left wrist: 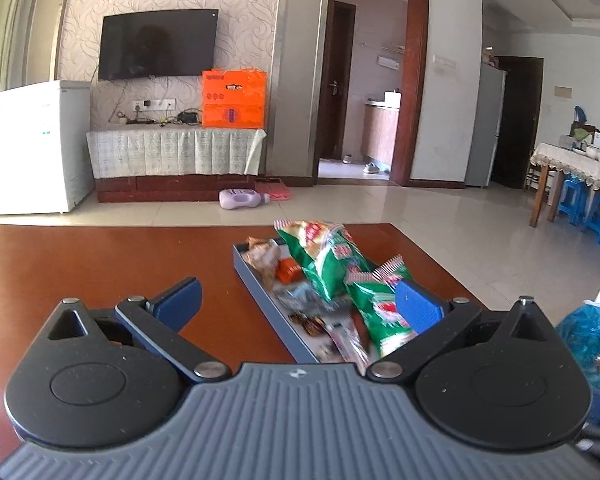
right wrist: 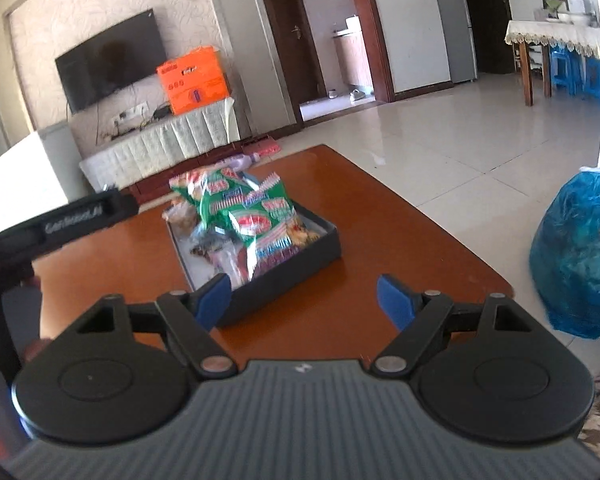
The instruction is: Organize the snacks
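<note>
A shallow dark grey tray (left wrist: pixel 256 286) sits on the brown wooden table (left wrist: pixel 100 256). It is heaped with snack packets, with two green bags (left wrist: pixel 328 264) on top of smaller wrappers. My left gripper (left wrist: pixel 300 304) is open just in front of the tray and holds nothing; its right fingertip (left wrist: pixel 418 306) overlaps the nearer green bag in the picture. In the right wrist view the same tray (right wrist: pixel 288 276) with the green bags (right wrist: pixel 252 208) lies just ahead. My right gripper (right wrist: pixel 305 300) is open and empty, its left fingertip (right wrist: pixel 214 300) by the tray's near corner.
The left gripper's black body (right wrist: pixel 80 212) shows at the left of the right wrist view. A full blue plastic bag (right wrist: pixel 576 256) stands on the floor right of the table. Beyond the table are tiled floor (left wrist: pixel 380 208), a TV bench and a purple bottle (left wrist: pixel 242 199).
</note>
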The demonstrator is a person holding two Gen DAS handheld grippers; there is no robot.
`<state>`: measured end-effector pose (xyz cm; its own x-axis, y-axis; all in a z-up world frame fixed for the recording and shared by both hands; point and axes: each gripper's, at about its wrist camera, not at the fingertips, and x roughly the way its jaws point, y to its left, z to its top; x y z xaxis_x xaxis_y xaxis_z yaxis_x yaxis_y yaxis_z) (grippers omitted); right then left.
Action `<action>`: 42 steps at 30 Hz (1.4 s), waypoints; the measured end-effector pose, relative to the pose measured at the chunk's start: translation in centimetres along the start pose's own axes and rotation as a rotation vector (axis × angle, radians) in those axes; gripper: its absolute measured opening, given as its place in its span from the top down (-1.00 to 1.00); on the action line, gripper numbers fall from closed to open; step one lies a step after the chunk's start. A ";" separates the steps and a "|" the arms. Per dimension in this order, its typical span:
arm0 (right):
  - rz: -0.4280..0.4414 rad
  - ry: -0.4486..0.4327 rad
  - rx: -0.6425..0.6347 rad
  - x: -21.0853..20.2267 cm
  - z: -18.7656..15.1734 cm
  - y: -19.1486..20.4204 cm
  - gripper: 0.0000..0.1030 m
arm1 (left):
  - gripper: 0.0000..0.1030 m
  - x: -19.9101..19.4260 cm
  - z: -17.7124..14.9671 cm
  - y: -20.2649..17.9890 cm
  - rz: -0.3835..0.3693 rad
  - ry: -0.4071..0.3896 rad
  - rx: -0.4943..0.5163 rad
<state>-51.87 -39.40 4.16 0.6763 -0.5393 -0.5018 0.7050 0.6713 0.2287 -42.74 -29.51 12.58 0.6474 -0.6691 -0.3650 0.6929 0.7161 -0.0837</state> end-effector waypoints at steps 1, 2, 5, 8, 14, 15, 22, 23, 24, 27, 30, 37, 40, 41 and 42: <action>0.000 0.010 -0.005 -0.3 -0.4 -0.1 -0.59 | -1.00 -0.5 -0.3 -0.2 -0.007 0.007 -0.001; -0.001 0.020 -0.015 -0.5 -0.8 -0.1 -0.59 | -1.00 -1.0 -0.3 -0.4 -0.011 0.012 0.001; -0.005 0.045 -0.030 -1.1 -1.4 -0.1 -0.59 | -1.00 -2.3 -0.9 -0.9 -0.021 0.026 0.008; -0.011 0.047 -0.039 -1.3 -1.8 -0.1 -0.59 | -1.00 -3.4 -1.5 -1.4 -0.038 0.051 0.009; -0.074 0.069 -0.095 -0.9 -2.5 0.2 -0.59 | -1.00 -4.9 -2.5 -2.3 -0.060 0.080 0.051; -0.087 0.074 -0.106 -0.8 -2.6 0.3 -0.59 | -1.00 -5.2 -2.6 -2.3 -0.060 0.081 0.054; -0.096 0.097 -0.159 -0.4 -3.0 0.8 -0.59 | -1.00 -5.8 -3.0 -2.8 -0.073 0.097 0.079; -0.095 0.099 -0.166 -0.4 -3.0 1.0 -0.59 | -1.00 -5.9 -3.1 -3.0 -0.073 0.094 0.092; -0.095 0.102 -0.170 -0.3 -3.0 1.0 -0.59 | -1.00 -5.9 -3.2 -3.2 -0.074 0.091 0.102; -0.091 0.106 -0.159 -0.4 -3.0 0.8 -0.59 | -1.00 -5.8 -3.5 -3.4 -0.081 0.096 0.113; -0.089 0.112 -0.152 -0.4 -2.9 0.8 -0.59 | -1.00 -5.5 -3.6 -3.7 -0.076 0.100 0.123; -0.089 0.123 -0.165 -0.3 -3.0 1.0 -0.60 | -1.00 -5.1 -4.0 -4.1 -0.076 0.101 0.148; -0.091 0.131 -0.171 -0.2 -3.0 1.0 -0.60 | -1.00 -5.0 -4.0 -4.1 -0.078 0.102 0.155; -0.091 0.133 -0.174 -0.2 -3.0 1.0 -0.60 | -1.00 -5.0 -4.0 -4.1 -0.078 0.102 0.156; -0.091 0.134 -0.176 -0.2 -3.0 1.1 -0.60 | -1.00 -4.9 -4.1 -4.1 -0.078 0.102 0.155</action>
<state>-51.87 -37.09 1.99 0.5687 -0.5371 -0.6229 0.7059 0.7075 0.0345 -50.06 -28.35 10.90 0.5599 -0.6920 -0.4557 0.7855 0.6184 0.0260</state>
